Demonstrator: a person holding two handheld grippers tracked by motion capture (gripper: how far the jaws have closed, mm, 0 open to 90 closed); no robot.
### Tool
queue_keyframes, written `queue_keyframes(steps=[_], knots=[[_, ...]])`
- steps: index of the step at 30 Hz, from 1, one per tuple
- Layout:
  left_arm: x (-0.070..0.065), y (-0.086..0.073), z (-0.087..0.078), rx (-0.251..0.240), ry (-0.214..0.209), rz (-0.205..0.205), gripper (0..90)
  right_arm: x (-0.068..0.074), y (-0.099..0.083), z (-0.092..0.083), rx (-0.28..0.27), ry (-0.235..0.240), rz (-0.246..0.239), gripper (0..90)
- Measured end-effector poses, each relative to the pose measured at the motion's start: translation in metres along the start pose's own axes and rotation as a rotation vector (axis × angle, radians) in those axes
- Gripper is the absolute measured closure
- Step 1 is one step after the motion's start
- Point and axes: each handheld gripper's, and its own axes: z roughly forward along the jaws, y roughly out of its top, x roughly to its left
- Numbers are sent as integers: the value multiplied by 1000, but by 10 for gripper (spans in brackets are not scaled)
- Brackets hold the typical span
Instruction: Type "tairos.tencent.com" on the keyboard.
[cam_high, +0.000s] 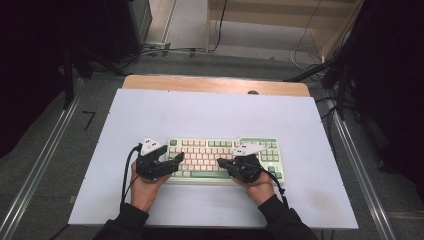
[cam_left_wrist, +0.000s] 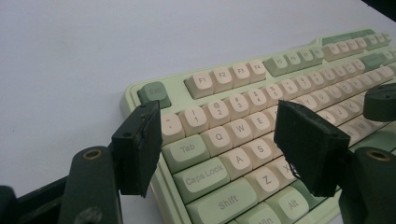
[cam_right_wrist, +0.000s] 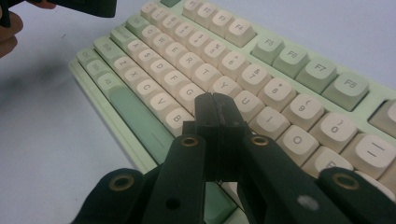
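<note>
A: Where does the keyboard (cam_high: 222, 152) sit?

B: On the white surface (cam_high: 210, 110), a little toward six o'clock from its middle, long side running from nine to three. It is pale green with cream keys and darker green keys along the top row and edges.

A: And the left tool (cam_high: 176, 159)?

B: At the keyboard's nine o'clock end, held in the person's left hand (cam_high: 145, 187). Its jaws are spread with nothing between the pads. In the left gripper view one pad (cam_left_wrist: 140, 147) stands over the keyboard's edge beside Tab and Caps Lock, the other (cam_left_wrist: 310, 147) hangs over the letter keys near X. Whether either touches a key, I cannot tell.

A: The right tool (cam_high: 222, 162)?

B: Held in the right hand (cam_high: 260, 187) toward the four o'clock part of the keyboard, pointing toward nine. Its jaws are pressed together, pinching nothing. In the right gripper view the closed tips (cam_right_wrist: 215, 112) are over the letter rows around G, H and B, just above the long green space bar (cam_right_wrist: 135, 116). Contact with a key is not clear from the frames.
</note>
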Motion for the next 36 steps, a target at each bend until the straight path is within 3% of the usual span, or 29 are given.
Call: queue_keyframes(steps=[13,28,29,32,36], knots=[[2,-2,-3,0,3,-15,328,6,0,10,33,8,-31,876],[2,-2,-2,-1,-4,-14,328,8,-2,16,50,8,-24,876],[1,-1,-2,-1,-5,-13,328,8,-2,15,50,11,-21,861],[0,-1,-2,-7,-11,-11,337,5,1,7,8,34,5,687],[-2,1,1,-11,-23,-3,361,-5,4,-5,-37,-15,57,392]])
